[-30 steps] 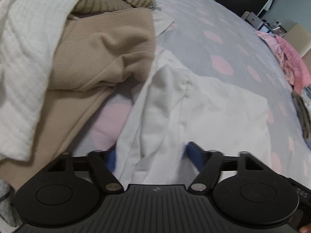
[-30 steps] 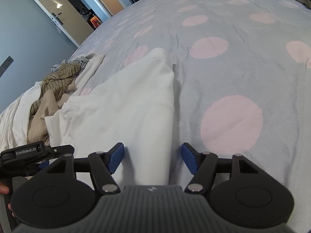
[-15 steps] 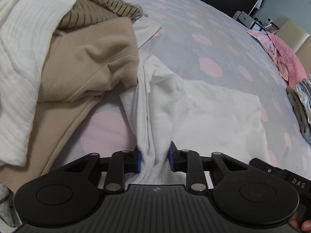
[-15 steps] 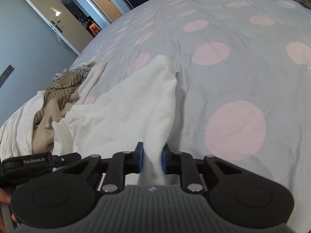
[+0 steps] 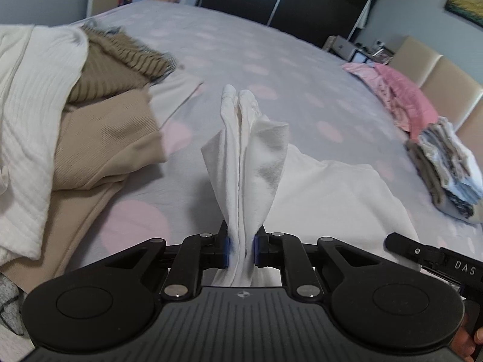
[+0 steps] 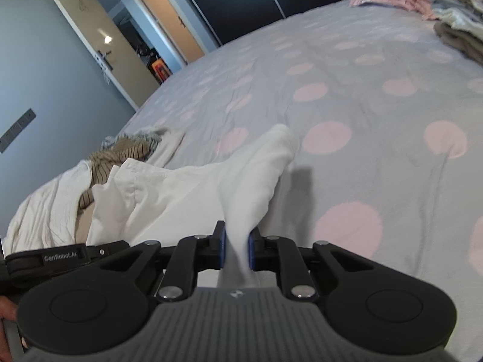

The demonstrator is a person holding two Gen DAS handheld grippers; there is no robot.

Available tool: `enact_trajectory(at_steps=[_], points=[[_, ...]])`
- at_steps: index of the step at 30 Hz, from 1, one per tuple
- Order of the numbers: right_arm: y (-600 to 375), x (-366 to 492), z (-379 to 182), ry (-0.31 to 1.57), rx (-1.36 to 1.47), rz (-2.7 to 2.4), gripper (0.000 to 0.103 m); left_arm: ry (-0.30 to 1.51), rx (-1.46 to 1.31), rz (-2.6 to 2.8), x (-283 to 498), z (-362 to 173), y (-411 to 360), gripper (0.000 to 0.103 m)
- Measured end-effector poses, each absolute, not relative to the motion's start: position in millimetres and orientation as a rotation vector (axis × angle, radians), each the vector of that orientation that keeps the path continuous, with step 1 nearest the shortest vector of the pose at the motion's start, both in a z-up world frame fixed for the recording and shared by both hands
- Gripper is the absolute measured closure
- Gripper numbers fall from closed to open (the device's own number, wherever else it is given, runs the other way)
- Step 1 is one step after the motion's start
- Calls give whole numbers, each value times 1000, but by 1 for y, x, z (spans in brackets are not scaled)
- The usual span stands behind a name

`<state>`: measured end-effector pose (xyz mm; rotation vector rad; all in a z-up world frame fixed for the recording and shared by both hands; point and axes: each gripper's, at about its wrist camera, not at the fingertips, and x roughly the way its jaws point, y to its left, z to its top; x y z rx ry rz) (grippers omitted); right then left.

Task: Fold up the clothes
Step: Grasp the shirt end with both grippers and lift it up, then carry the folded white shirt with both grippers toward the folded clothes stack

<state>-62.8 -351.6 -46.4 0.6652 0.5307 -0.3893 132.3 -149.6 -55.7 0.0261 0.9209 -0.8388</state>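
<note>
The left black two-finger gripper [image 5: 240, 252] angles downward, its blue-padded jaws closing on a bunched fold of white cloth [image 5: 244, 166]. The right black two-finger gripper [image 6: 236, 252] tilts down likewise, jaws closing on the same cloth.

1. the white garment [image 5: 332, 187] runs under the left gripper [image 5: 240, 252] body; its near edge is hidden.
2. the beige and white clothes pile [image 5: 90, 120] is cut off by the left frame edge (and motion-blurred).
3. the folded stack [image 5: 446, 169] is too blurred to tell its pieces apart.
4. in the right wrist view, the right gripper [image 6: 235, 252] body hides the garment's near end.
</note>
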Motion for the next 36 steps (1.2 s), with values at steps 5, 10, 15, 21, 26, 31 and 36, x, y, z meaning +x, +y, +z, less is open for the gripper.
enact_trajectory(at_steps=[5, 10, 15, 21, 26, 31, 36], points=[[-357, -98, -24, 472, 645, -420, 87, 868, 20, -918, 106, -33, -163, 91], [-367, -142, -3, 429, 622, -474, 87, 834, 41, -994, 72, -13, -186, 91], [-385, -182, 17, 415, 597, -540, 87, 808, 65, -1085, 34, 3, -223, 91], [-427, -236, 45, 404, 599, -621, 87, 831, 67, -1208, -11, 13, -279, 91], [-473, -286, 67, 435, 575, -671, 87, 876, 84, -1326, -56, 14, -334, 92], [-522, -341, 83, 470, 559, -728, 87, 938, 111, -1434, -104, 7, -395, 92], [-576, -393, 92, 494, 607, -817, 87, 1016, 150, -1526, -151, -7, -458, 92]])
